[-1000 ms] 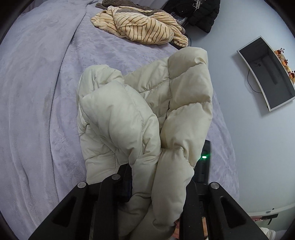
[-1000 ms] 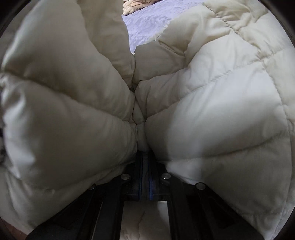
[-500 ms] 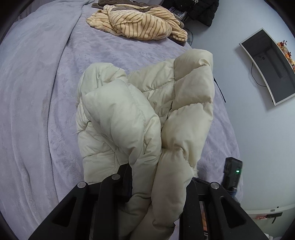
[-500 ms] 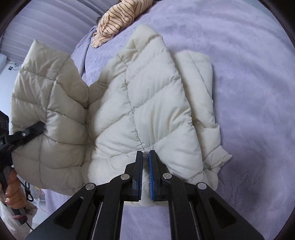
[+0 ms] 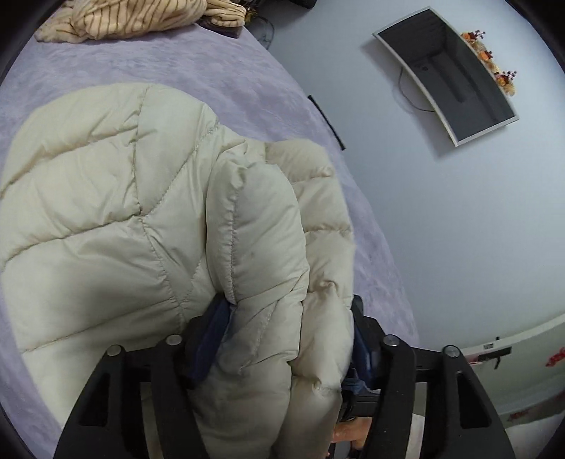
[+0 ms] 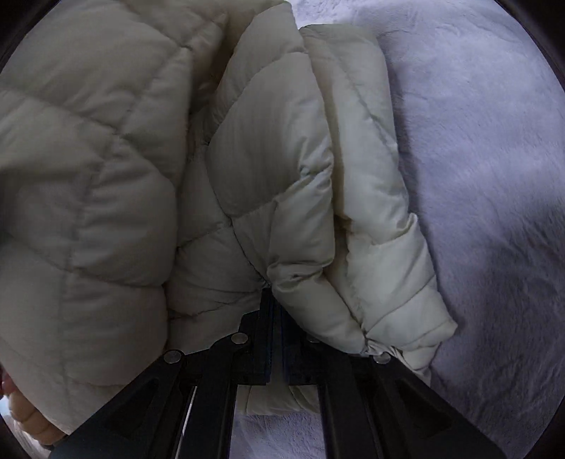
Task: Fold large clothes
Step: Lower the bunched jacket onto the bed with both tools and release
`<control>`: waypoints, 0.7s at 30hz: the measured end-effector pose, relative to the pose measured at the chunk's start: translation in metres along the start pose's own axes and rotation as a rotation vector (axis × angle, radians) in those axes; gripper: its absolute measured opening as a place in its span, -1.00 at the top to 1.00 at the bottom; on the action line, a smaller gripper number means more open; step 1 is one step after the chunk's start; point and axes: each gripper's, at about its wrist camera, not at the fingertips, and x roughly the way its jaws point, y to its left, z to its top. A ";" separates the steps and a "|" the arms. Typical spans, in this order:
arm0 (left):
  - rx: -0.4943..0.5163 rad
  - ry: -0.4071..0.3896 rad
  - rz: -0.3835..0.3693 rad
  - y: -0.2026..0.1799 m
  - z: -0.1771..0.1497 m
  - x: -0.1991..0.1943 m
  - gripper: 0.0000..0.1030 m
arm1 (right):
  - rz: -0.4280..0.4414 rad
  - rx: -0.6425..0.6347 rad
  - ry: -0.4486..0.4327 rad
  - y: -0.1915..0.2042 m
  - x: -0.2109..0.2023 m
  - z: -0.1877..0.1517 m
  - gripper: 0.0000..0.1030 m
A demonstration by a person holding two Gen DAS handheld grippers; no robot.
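Left wrist view: a fold of the cream puffer jacket [image 5: 148, 219] is being laid on the purple bedspread [image 5: 176, 67], left gripper [image 5: 282, 339] opening around bunched padding, right gripper [image 6: 273, 300] pinched on 1 seam; next, probably release and flatten.

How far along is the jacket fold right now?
The cream jacket already lies doubled over on the purple blanket. The left gripper has jaws opening around a fold; the right gripper pinches another. Releasing and flattening remain; the striped garment waits.
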 end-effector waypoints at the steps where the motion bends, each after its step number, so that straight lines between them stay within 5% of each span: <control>1: -0.013 0.005 -0.046 0.004 0.001 0.001 -0.27 | 0.012 0.002 0.000 -0.003 -0.001 0.000 0.97; 5: -0.046 0.008 -0.158 0.021 0.004 0.004 -0.27 | 0.056 0.028 0.017 -0.012 -0.007 0.003 0.97; 13: -0.010 0.000 -0.121 0.021 0.002 0.002 -0.27 | 0.068 0.133 -0.078 -0.042 -0.095 0.020 0.83; 15: 0.001 -0.009 -0.103 0.019 -0.001 -0.001 -0.27 | 0.076 0.169 -0.139 -0.049 -0.121 0.031 0.27; 17: 0.014 -0.014 -0.083 0.017 -0.004 -0.002 -0.27 | 0.141 0.205 -0.185 -0.052 -0.144 0.037 -0.05; 20: 0.030 -0.019 -0.071 0.010 -0.008 -0.004 -0.27 | 0.237 0.168 -0.171 -0.041 -0.144 0.060 0.06; 21: 0.032 -0.022 -0.082 0.007 -0.009 -0.005 -0.27 | 0.219 0.140 -0.145 -0.036 -0.141 0.074 0.45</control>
